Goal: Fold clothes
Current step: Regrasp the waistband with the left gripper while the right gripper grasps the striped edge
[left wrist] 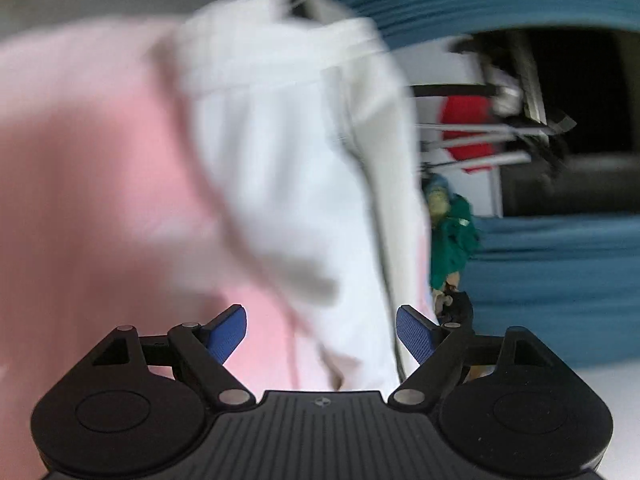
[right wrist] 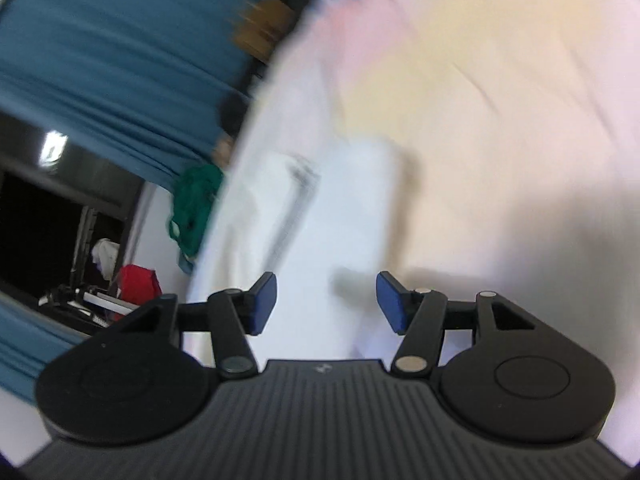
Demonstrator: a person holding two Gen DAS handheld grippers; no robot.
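Left fingers: we see the left gripper [left wrist: 321, 334] with its blue pads spread wide and nothing pinched; white cloth fills the gap beyond them.
Right fingers: the right gripper [right wrist: 326, 303] is likewise spread, its pads empty, white fabric lying just past the tips.
Garment: a white garment [left wrist: 280, 152] with seams or a hem band lies bunched and creased, its edges uneven in both blurred views.
Surface: it rests on a pink sheet [left wrist: 80, 160], which in the right wrist view also shows a pale yellow patch; whether this is a bed or a table we cannot tell.
Surroundings: blue curtains [left wrist: 560, 272], a green cloth [left wrist: 454, 240] and something red [left wrist: 466, 120] sit off to the side, well apart from the garment.
Stage: we judge the scene fits either reaching in for a grip or having just let go of a fold; the blur leaves that open.
Doing it well: whichever holds, we would take hold only at a clear hem or corner, both sides matched, and keep the cloth taut and flat so each crease lands straight.
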